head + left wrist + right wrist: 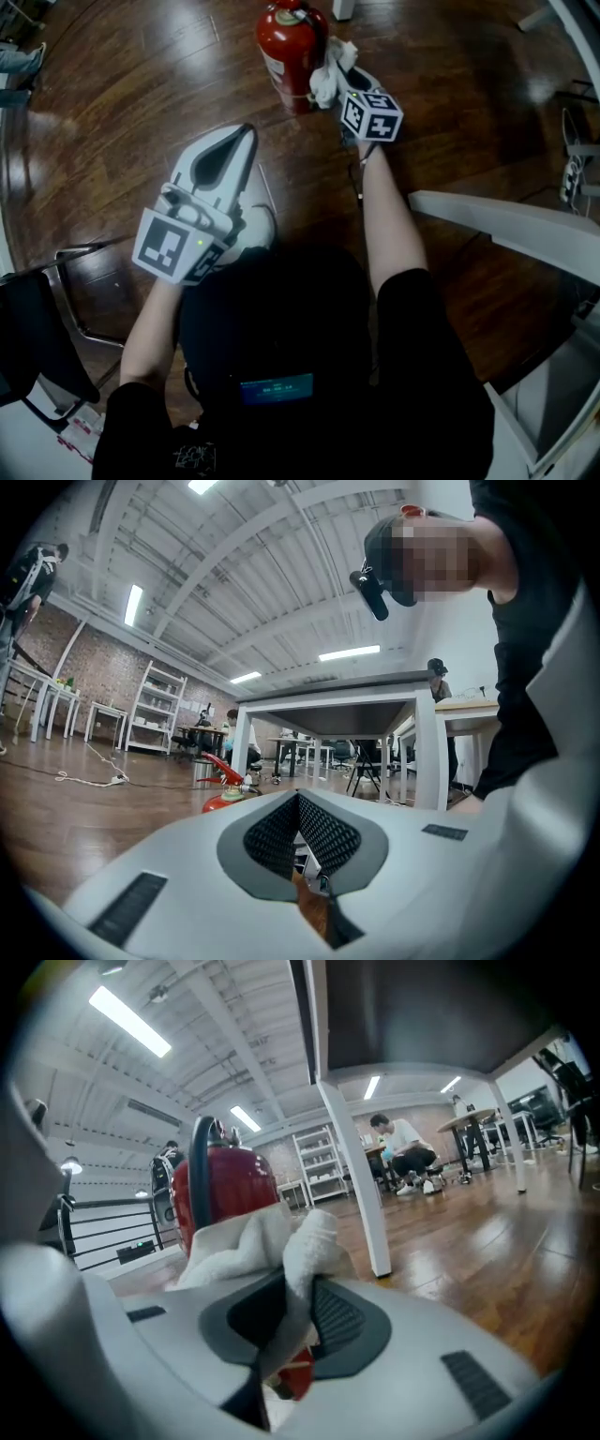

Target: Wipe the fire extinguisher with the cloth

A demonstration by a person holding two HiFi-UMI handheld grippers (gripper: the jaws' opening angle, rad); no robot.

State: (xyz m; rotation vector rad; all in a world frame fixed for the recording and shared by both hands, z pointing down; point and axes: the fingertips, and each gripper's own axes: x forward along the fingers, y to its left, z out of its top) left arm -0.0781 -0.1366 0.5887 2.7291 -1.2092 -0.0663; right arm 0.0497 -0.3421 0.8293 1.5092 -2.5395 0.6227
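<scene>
In this strip-lit workshop, the glossy dark wooden floor [141, 112] carries the red cylindrical fire extinguisher [289, 52], upright at twelve o'clock. The right hand-held gripper [295, 1307], clamped on the bunched white terry cloth [328, 75], holds it against the cylinder's three-o'clock side. The left hand-held gripper [298, 803] hangs closed and empty. Wiping seems under way, with most of the body left.

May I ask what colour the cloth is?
White; the cloth shows best in the right gripper view.

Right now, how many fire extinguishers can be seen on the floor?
1. The red fire extinguisher stands on the wooden floor, next to the white cloth held by the right gripper. Others may lie out of view.
</scene>
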